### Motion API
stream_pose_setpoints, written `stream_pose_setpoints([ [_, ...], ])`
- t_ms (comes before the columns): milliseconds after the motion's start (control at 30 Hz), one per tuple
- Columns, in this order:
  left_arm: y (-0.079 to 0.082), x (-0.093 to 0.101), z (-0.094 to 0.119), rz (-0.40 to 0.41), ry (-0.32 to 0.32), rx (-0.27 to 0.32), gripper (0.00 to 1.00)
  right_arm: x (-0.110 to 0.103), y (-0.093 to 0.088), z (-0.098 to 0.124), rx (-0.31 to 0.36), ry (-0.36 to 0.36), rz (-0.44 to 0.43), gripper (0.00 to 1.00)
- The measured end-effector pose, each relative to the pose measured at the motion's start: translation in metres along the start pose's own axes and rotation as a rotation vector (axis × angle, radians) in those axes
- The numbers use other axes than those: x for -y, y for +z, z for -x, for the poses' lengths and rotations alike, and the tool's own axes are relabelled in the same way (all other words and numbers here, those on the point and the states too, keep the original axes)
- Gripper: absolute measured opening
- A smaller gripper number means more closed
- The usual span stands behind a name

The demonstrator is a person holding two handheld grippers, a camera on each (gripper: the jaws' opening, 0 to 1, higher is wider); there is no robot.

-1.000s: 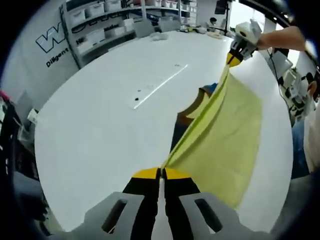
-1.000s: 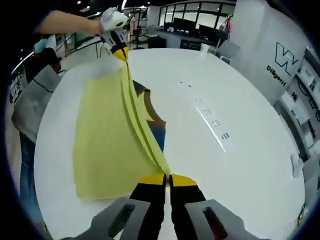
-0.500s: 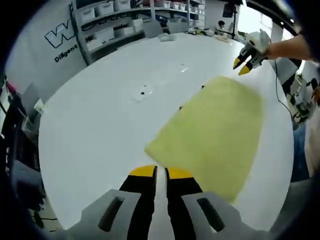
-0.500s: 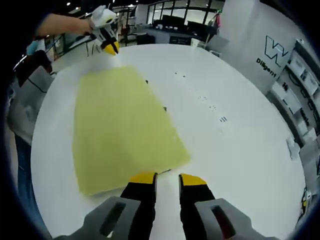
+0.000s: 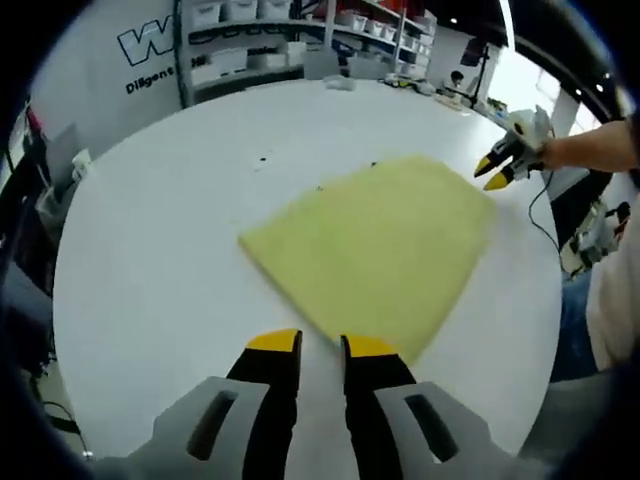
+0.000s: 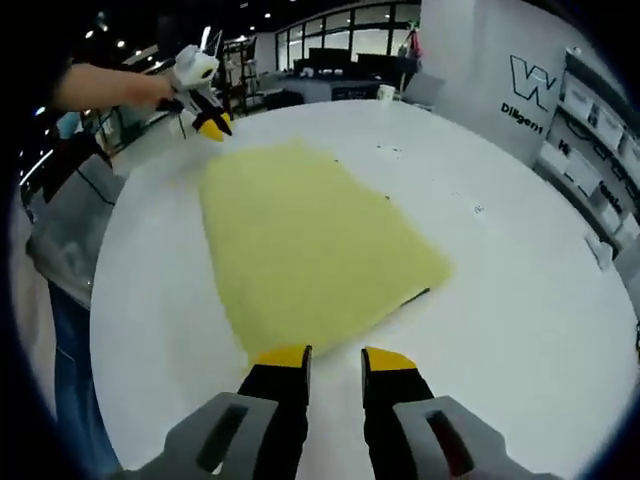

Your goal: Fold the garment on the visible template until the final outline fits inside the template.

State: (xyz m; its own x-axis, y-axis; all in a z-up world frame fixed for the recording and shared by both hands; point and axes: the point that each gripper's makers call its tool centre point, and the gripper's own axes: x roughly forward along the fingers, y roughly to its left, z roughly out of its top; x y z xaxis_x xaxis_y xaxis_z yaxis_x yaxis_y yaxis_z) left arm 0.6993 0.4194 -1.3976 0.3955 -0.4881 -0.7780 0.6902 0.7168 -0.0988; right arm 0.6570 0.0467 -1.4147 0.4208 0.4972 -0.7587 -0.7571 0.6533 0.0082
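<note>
Garment [image 5: 375,250] lies flat on the table [image 5: 160,240], folded, near the table's middle; in the left gripper view the left gripper [image 5: 320,347] sits just before the garment's near edge, apart from it, jaws parted; the right gripper [image 5: 497,168] hangs at the garment's far right corner, just off it; shelves [image 5: 290,40] stand behind the table; in the right gripper view the right gripper [image 6: 334,355] is just before the garment's [image 6: 305,240] near edge; the left gripper [image 6: 207,115] hovers at its far left corner; a thin strip [image 6: 412,296] pokes out from under the garment's right edge.
</note>
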Motion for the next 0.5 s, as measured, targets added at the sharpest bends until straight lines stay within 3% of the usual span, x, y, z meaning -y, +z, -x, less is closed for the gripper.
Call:
stream_pose_setpoints([
  [200, -0.024, 0.02, 0.003, 0.032, -0.01, -0.001, 0.15, -0.018, -0.016, 0.006, 0.02, 0.003, -0.039, 0.16],
  [500, -0.038, 0.043, -0.004, 0.076, -0.019, 0.005, 0.18, -0.039, -0.024, 0.004, 0.045, 0.038, -0.107, 0.19],
])
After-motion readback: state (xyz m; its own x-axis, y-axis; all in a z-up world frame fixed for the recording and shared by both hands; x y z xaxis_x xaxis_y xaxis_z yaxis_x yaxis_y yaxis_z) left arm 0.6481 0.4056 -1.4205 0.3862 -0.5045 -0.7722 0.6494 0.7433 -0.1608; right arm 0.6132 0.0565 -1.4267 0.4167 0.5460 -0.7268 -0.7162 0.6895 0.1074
